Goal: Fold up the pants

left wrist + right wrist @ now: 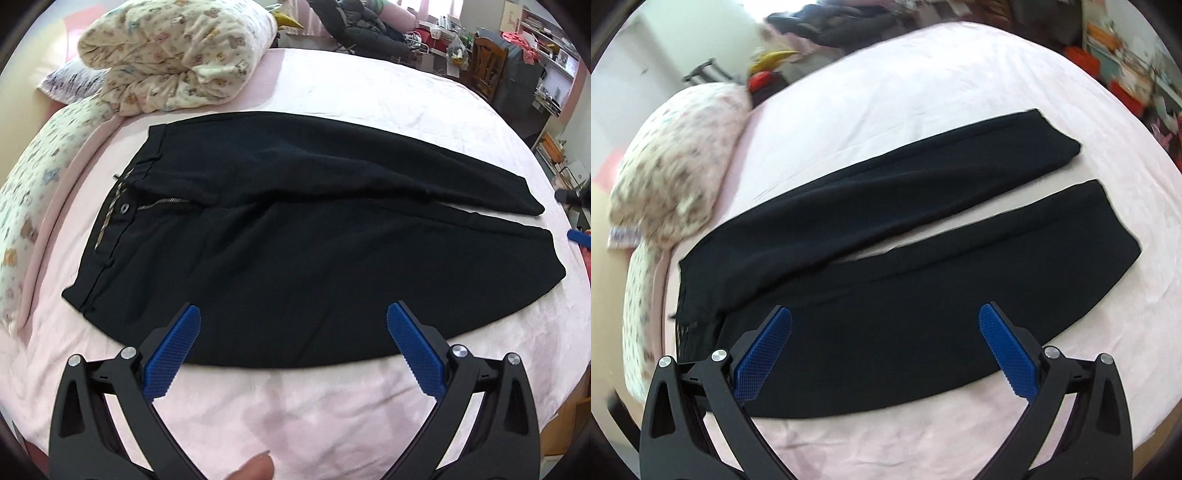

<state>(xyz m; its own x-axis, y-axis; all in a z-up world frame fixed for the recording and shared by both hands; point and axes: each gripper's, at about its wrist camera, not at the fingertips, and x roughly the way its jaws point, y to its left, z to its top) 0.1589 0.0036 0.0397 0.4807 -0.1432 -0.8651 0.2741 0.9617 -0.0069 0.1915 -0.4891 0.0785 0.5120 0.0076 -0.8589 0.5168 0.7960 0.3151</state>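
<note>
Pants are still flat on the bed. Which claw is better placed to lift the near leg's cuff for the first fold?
Probably the right claw: it hangs open over the near leg of the pants, toward the cuff. The left claw, also open, faces the waistband end.

The right wrist view is smeared by motion: the floral quilt point(676, 173) and the clutter behind the bed point(960, 81) are too blurred to identify. There the waistband of the pants point(923, 332) is partly hidden behind the right claw point(884, 328). In the left wrist view, a fingertip point(255, 469) is cut off by the bottom edge, and the shelves point(546, 59) hold items too small to tell.
</note>
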